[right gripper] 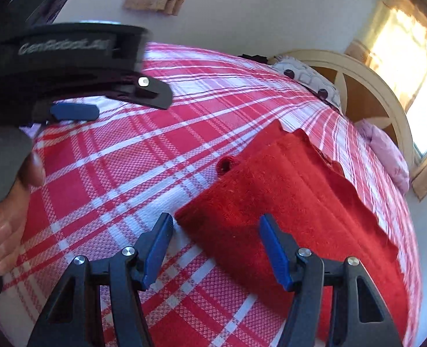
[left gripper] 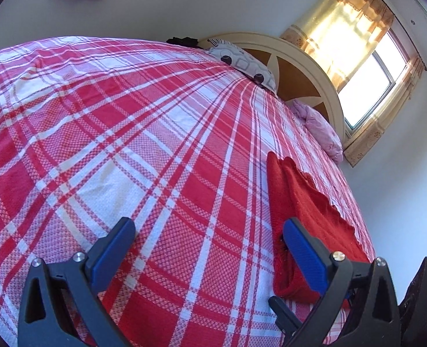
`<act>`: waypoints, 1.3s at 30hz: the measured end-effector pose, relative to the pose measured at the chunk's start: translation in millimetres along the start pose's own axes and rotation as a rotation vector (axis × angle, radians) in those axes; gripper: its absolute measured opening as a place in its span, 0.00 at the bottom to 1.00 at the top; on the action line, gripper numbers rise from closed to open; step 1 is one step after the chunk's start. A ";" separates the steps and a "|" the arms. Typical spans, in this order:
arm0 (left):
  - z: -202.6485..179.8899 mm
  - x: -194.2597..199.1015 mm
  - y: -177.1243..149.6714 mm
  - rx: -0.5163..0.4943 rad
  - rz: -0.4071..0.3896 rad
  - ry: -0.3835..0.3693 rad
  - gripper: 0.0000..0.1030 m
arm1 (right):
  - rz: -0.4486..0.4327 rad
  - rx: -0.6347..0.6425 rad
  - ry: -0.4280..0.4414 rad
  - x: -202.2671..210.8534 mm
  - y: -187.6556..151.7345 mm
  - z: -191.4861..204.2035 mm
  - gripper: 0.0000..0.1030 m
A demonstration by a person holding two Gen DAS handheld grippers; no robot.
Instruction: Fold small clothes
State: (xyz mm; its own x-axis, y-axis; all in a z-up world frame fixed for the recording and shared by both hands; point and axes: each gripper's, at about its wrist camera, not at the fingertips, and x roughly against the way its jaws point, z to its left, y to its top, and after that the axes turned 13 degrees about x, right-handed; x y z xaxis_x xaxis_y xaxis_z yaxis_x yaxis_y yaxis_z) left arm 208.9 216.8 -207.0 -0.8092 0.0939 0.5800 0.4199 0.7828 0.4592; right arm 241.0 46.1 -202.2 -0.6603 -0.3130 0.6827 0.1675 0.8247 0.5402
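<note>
A red knitted garment (right gripper: 285, 202) lies folded flat on the red and white plaid bedspread (right gripper: 126, 173). My right gripper (right gripper: 216, 225) hangs just above its near left corner. The jaws stand apart and the blue pads do not press on the cloth. In the left wrist view the same garment (left gripper: 300, 202) runs along the bed's right side. My left gripper (left gripper: 209, 228) is open over bare bedspread (left gripper: 155, 144), and its right finger overlaps the garment's left edge. The left gripper's fingers (right gripper: 74, 111) also show at the upper left of the right wrist view, held by a person's hand (right gripper: 7, 208).
A grey patterned pillow (left gripper: 242, 63) and a pink pillow (left gripper: 320, 130) lie against the curved headboard (left gripper: 300, 66). A curtained window (left gripper: 372, 81) is behind it. A small black thing (left gripper: 183, 40) sits at the bed's far edge. White walls surround the bed.
</note>
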 end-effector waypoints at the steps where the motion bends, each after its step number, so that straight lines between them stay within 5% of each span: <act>1: 0.2 -0.2 0.7 -0.002 0.006 -0.007 1.00 | -0.005 -0.008 0.003 -1.1 -1.4 -0.1 0.56; 6: -20.1 -14.5 8.9 -0.076 0.153 -0.064 1.00 | -0.016 -0.008 -0.005 -3.4 -3.0 4.5 0.47; 14: -93.0 -50.8 49.9 -0.266 0.256 -0.139 1.00 | -0.020 -0.033 0.006 -6.1 -4.4 1.8 0.47; 22: -122.2 -135.6 45.3 -0.328 0.416 -0.067 0.99 | -0.024 -0.028 -0.011 -7.1 -4.5 2.4 0.47; 28: -125.5 -162.3 36.8 -0.345 0.448 -0.029 0.88 | -0.027 -0.033 -0.009 -6.0 -5.2 2.6 0.47; 30: -128.6 -162.9 36.1 -0.366 0.445 -0.031 0.81 | -0.028 -0.035 -0.008 -5.8 -5.3 2.6 0.47; 34: -127.5 -165.3 34.2 -0.373 0.477 -0.046 0.24 | -0.031 -0.040 -0.006 -7.6 -5.8 0.4 0.47; 39: -119.8 -161.9 38.0 -0.317 0.472 -0.106 0.13 | -0.034 -0.050 -0.003 -7.5 -6.8 -1.4 0.33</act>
State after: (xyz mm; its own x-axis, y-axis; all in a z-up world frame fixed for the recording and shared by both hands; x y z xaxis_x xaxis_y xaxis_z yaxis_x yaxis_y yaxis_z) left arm 405.2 157.7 -202.9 -0.5341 0.4619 0.7081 0.8348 0.4204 0.3554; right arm 245.9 42.2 -210.4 -0.6685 -0.3393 0.6618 0.1809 0.7889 0.5872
